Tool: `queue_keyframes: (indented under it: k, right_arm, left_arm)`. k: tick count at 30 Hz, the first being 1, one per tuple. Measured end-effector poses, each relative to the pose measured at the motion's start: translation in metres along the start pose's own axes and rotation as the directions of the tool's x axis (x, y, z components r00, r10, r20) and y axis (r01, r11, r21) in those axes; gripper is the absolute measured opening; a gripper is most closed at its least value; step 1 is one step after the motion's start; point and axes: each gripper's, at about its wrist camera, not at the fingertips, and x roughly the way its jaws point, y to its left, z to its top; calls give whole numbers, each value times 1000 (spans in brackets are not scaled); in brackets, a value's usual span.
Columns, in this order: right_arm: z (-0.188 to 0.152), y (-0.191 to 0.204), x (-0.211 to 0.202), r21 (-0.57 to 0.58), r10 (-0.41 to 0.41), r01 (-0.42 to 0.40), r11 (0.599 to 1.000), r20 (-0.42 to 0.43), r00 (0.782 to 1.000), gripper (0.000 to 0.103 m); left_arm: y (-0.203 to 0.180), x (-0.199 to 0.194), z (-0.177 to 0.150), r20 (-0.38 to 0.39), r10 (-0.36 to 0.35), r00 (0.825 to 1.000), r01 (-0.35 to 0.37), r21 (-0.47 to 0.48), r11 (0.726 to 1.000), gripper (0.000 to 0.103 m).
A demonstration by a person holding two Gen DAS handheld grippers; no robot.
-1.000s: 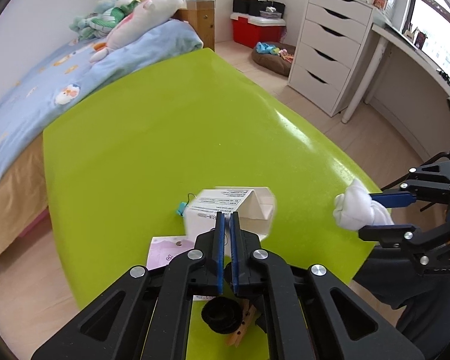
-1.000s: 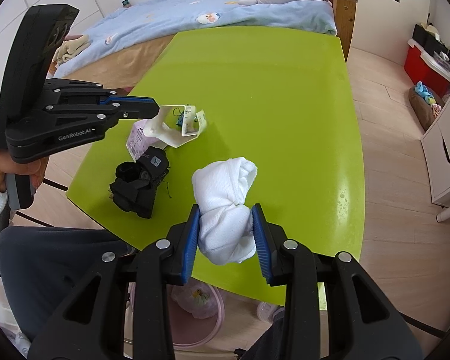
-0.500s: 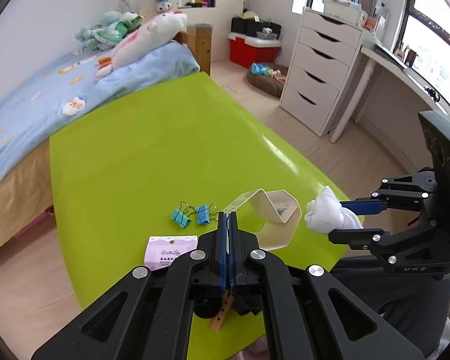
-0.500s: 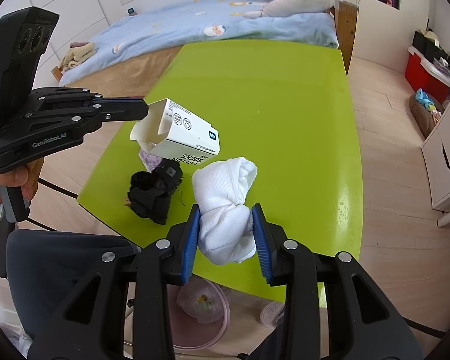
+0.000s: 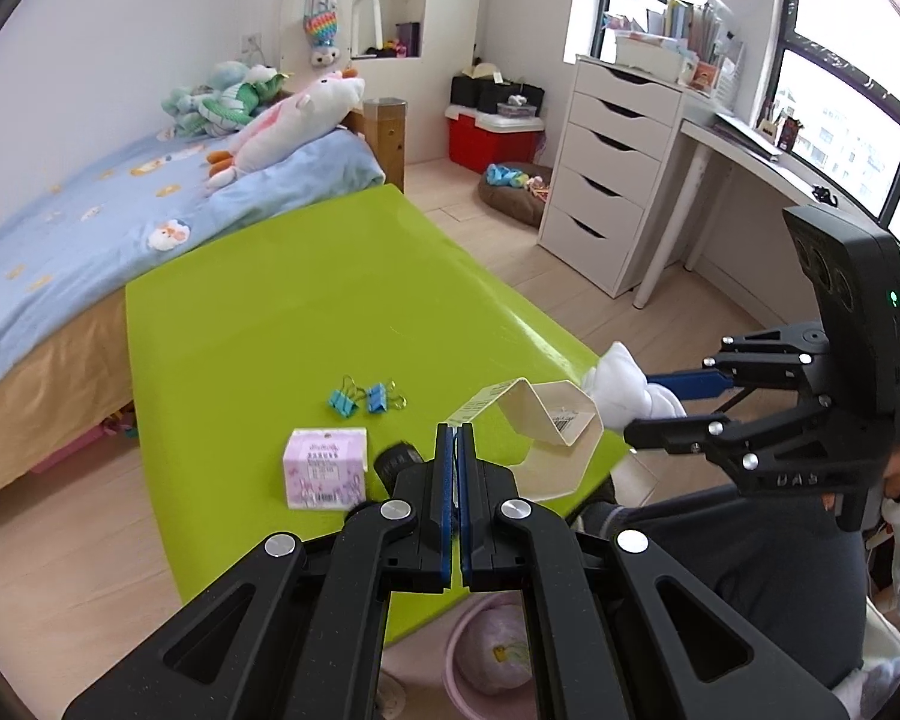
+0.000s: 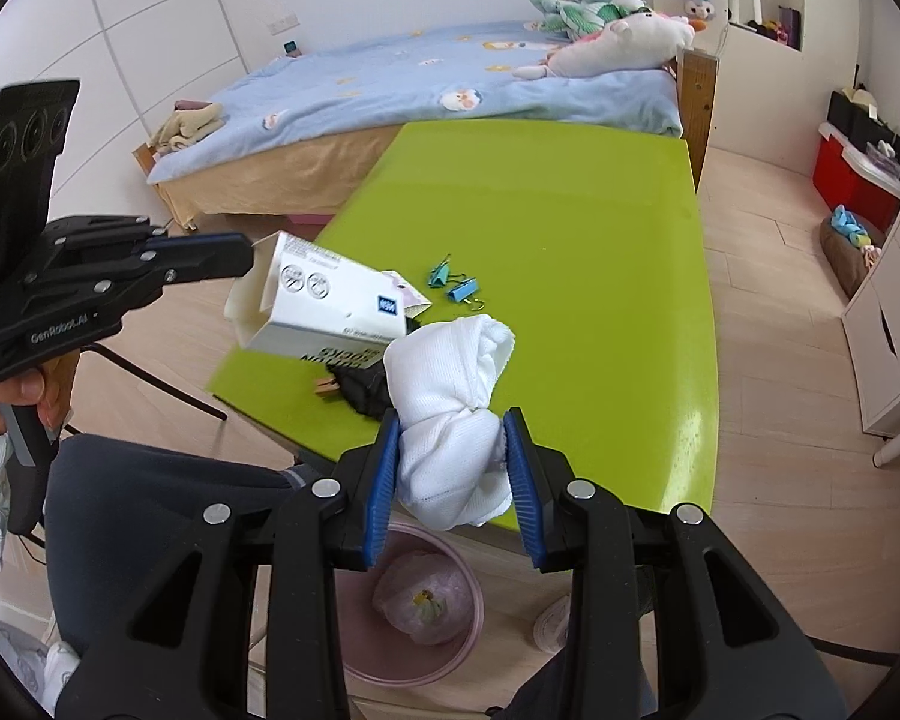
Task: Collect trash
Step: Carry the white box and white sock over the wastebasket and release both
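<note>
My left gripper [image 5: 457, 437] is shut on the flap of a white cardboard packaging sleeve [image 5: 557, 420], which hangs in the air over the near edge of the green table [image 5: 300, 312]. In the right wrist view the same sleeve [image 6: 330, 306] dangles from the left gripper [image 6: 247, 253]. My right gripper [image 6: 453, 450] is shut on a rolled white sock bundle [image 6: 450, 396], held above the table's near edge. The bundle [image 5: 621, 384] and the right gripper [image 5: 660, 405] also show at the right of the left wrist view. A pink bin [image 6: 414, 600] with a bagged lining stands on the floor below.
On the table lie two blue binder clips [image 5: 366, 399], a small pink box [image 5: 325, 474], a black sock bundle [image 6: 366, 387] and a wooden peg [image 6: 329, 385]. A person's dark-trousered legs [image 6: 168, 498] are at the near edge. A bed [image 6: 450, 78] stands beyond, drawers [image 5: 618, 180] to the right.
Both grippers have risen and drawn back toward the table's near edge. The sleeve has left the table, uncovering the binder clips and the pink box. The sock bundle stays gripped.
</note>
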Motion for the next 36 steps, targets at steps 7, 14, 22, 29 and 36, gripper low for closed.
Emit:
queue_keyframes:
  k: [7,14,22,29,36]
  right_arm:
    - [-22,14,-23,-6,19,-19,1000,22,1000,34]
    - [-46,26,-36,-2,39,-39,999,24,999,34]
    - [-72,38,-45,2,50,-50,999,14,999,34]
    - [-84,38,-50,14,54,-54,998,9,998,34]
    - [-86,37,-45,22,65,-65,998,0,998,34]
  left_arm:
    - [-17,-23,-31,10,-26,1000,26,-2,1000,1]
    - [-32,-30,-63,-6,-51,999,51,-17,999,1]
    - [-50,-18,-102,-62,-85,994,82,-39,996,1]
    - [-57,-10,-113,-88,-101,991,97,-42,994,3]
    - [-54,-3,-117,-91,-103,991,95,-85,992,67]
